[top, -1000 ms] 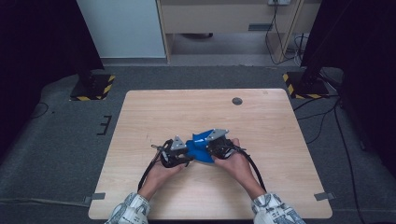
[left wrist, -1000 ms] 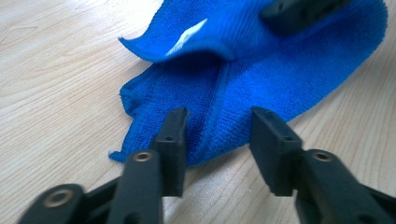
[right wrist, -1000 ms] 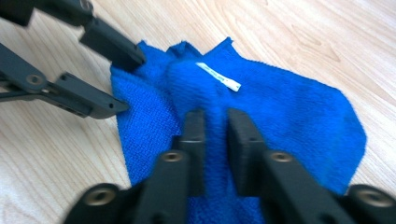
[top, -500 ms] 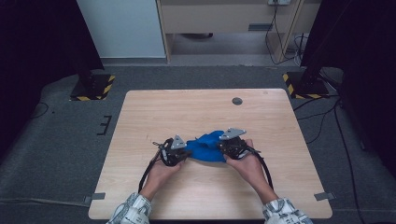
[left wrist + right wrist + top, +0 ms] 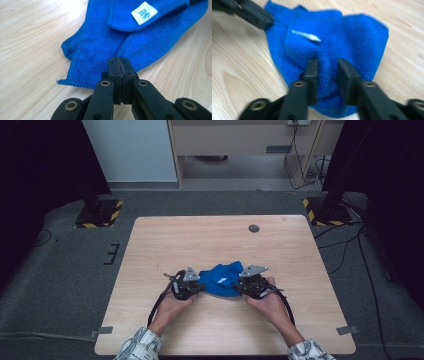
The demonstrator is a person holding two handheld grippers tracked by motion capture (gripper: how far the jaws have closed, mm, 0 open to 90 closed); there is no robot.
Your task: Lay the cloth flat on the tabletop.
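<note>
1. Cloth [image 5: 220,279]: blue, crumpled, lower centre of the table [image 5: 150,245].
2. Left gripper [image 5: 119,67]: fingers clamped on the cloth's edge.
3. Right gripper [image 5: 327,72]: fingers apart, just opening, astride a cloth fold.

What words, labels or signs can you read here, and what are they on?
White tag sewn on the blue cloth: small teal print and a round logo, too small and blurred to read.
Yellow-and-black hazard stripes on the stand bases: a marking, no words.
Nothing else readable.
</note>
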